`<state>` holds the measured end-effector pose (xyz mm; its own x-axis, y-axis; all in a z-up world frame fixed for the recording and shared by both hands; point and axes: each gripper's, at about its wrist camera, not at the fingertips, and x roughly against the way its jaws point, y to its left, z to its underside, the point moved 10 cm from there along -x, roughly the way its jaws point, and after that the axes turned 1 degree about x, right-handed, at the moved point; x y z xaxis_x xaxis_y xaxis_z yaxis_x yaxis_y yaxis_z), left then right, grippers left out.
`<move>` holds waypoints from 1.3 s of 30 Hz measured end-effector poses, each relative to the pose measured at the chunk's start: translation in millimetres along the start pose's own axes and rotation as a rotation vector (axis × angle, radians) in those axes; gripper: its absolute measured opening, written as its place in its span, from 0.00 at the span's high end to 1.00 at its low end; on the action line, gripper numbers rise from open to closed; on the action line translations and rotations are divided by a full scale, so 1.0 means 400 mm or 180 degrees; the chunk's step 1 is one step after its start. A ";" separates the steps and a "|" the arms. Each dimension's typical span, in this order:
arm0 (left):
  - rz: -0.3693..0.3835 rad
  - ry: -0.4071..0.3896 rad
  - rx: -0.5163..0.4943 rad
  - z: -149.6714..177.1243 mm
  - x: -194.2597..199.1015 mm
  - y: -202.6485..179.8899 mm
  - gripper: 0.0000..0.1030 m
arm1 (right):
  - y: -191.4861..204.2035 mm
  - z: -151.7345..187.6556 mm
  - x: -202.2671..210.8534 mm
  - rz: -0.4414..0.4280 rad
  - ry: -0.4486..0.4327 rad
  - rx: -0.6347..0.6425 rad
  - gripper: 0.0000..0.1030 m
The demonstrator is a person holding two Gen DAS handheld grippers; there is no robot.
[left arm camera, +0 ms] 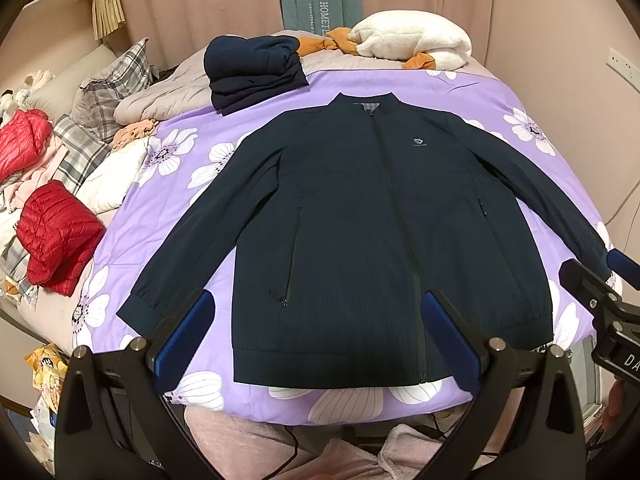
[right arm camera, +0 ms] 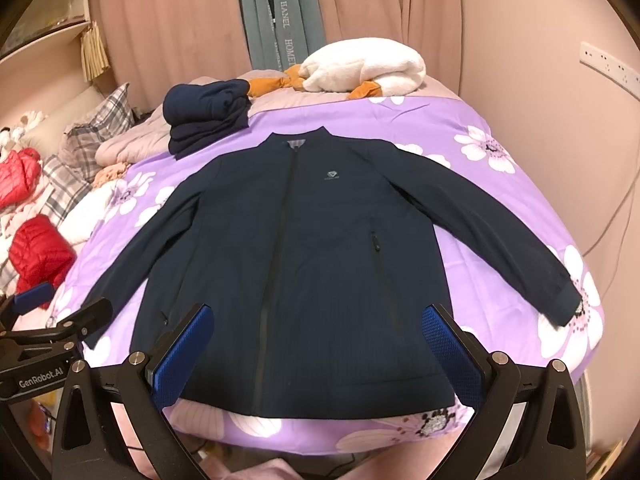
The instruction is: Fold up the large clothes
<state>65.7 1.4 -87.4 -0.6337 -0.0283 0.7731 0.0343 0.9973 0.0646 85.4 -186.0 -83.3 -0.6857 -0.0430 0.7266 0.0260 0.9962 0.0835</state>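
Jacket (left arm camera: 360, 216) flat on purple sheet (left arm camera: 192, 208), zipped, sleeves out toward 4 and 8 o'clock. Left gripper (left arm camera: 316, 340) and right gripper (right arm camera: 316, 354) fingers wide, empty, above hem. Folded pile (left arm camera: 252, 76) at 11 o'clock.

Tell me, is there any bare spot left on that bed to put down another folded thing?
Yes. The purple sheet lies bare between the jacket collar and the white blanket, right of the folded navy pile. Narrower strips flank both sleeves. The bed's left side is crowded with red puffer jackets and plaid pillows.
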 end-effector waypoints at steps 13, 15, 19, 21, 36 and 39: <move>0.0001 0.0004 0.0004 0.001 0.000 -0.001 0.00 | -0.002 0.004 0.001 -0.0008 0.0005 0.0002 0.00; 0.0000 0.0002 0.0004 0.000 -0.001 -0.001 0.00 | -0.001 0.005 0.000 -0.0013 0.0008 -0.0003 0.00; 0.0002 0.0008 0.0001 0.001 -0.001 -0.002 0.00 | -0.004 0.002 0.000 -0.0006 0.0018 -0.0004 0.00; 0.0004 0.0007 0.0000 0.001 -0.001 -0.001 0.00 | -0.004 0.003 0.000 -0.0009 0.0020 -0.0008 0.00; 0.0039 0.0019 0.0022 0.009 -0.007 -0.004 0.00 | -0.007 0.007 -0.003 -0.0026 0.0034 -0.0033 0.00; 0.0098 0.0042 0.0067 0.007 -0.015 -0.006 0.00 | -0.014 0.005 -0.003 -0.0126 -0.0014 -0.0125 0.00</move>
<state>67.3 -0.8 -93.8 -0.6222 0.0015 0.7828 0.0372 0.9989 0.0276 84.8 -191.3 -86.0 -0.6900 -0.0819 0.7191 0.0273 0.9899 0.1389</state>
